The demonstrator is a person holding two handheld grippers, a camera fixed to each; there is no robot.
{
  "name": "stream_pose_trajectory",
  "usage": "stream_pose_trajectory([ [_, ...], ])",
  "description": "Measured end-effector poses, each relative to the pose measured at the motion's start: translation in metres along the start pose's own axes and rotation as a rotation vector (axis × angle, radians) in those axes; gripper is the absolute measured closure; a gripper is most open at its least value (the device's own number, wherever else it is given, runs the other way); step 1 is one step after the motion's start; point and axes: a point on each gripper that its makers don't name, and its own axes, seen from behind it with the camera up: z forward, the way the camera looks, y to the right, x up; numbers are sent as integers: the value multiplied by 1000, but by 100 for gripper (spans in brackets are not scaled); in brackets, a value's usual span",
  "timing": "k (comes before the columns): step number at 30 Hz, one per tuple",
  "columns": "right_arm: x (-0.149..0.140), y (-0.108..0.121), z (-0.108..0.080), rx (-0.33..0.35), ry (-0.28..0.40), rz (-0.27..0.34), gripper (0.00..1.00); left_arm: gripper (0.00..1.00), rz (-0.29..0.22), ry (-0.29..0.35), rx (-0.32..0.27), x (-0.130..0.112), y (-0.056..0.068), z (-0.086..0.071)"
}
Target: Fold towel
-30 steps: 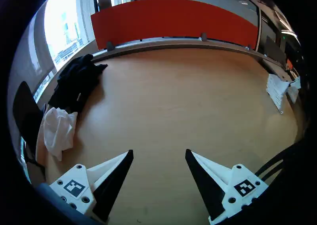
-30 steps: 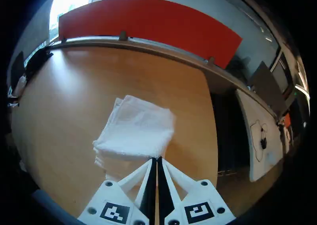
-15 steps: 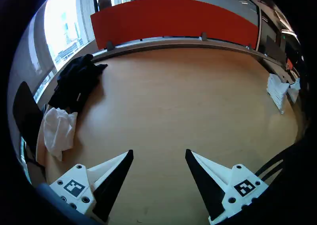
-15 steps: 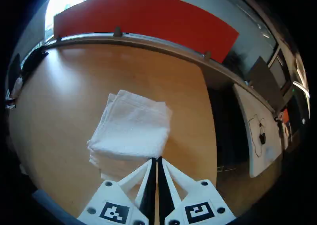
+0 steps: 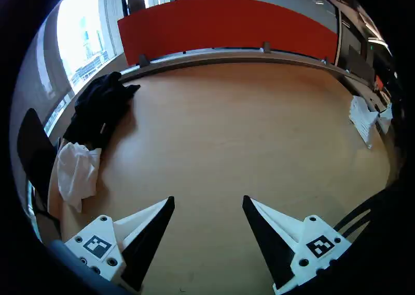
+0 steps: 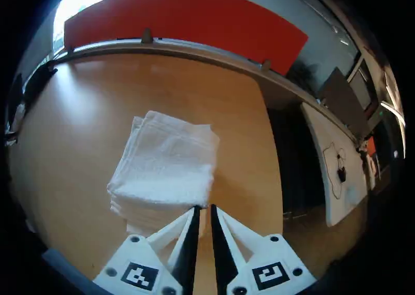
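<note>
- The stack of folded white terry towels (image 6: 165, 162) sits squared up on the light wooden tabletop (image 6: 78, 129). The top towel is a near-square with a nubby pile, its rounded fold facing the right gripper (image 6: 204, 208), and layered edges show beneath it.
- The stack's near lower edge is hidden behind that gripper's fingers (image 6: 181, 237), and the layers cannot be counted.
- In the left gripper view the stack (image 5: 362, 119) is small and warped at the far right. A white shape just beside it is too small to make out.
- The right gripper's fingertips stand a narrow slit apart and pinch nothing. The stack lies just ahead of them, mostly to their left.
- The left gripper (image 5: 207, 198) is spread wide over bare wood and holds nothing. The stack is far ahead to its right, well apart.
- A heap of black clothing (image 5: 101, 108) and a crumpled white cloth (image 5: 78, 173) lie ahead to its left, and a red partition panel (image 5: 228, 27) stands beyond the table's far edge.
</note>
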Motion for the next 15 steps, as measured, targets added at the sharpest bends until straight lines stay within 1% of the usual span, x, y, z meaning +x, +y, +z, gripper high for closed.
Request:
stream_pose_trajectory([
  [2, -2, 3, -1, -12, -4, 3, 55, 2, -1, 0, -1, 0, 0, 0],
  [4, -4, 6, -2, -26, -8, 3, 44, 2, -1, 0, -1, 0, 0, 0],
  [8, -6, 11, -3, -49, -11, 5, 40, 3, 1, 1, 0, 0, -1, 0],
  [15, -6, 18, -5, -73, -14, 14, 40, 3, 2, 6, -1, 1, -2, -2],
])
